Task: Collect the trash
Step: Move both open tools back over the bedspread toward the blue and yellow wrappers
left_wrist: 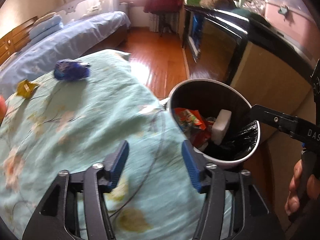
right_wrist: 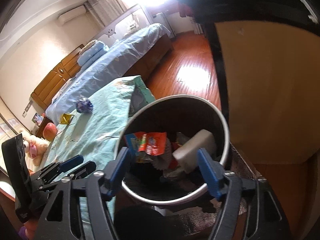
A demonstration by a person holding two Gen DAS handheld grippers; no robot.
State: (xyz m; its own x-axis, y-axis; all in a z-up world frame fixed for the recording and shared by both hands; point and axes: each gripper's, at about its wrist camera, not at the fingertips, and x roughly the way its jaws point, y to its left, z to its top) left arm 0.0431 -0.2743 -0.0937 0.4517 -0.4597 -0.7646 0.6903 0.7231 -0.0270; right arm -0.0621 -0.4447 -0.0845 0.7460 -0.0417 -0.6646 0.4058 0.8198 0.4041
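Bedroom quilt [left_wrist: 84, 124]: 2 wrappers | bin [right_wrist: 224, 120]: 1 | left gripper [left_wrist: 155, 165], right gripper [right_wrist: 163, 169]: jaws apart, empty

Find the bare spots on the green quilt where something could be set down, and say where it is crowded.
The quilt lies bare across its middle, from the blue wrapper and the gold wrapper at the far end down to the left claw. The bin beside it is crowded: an orange packet and a white block fill it.
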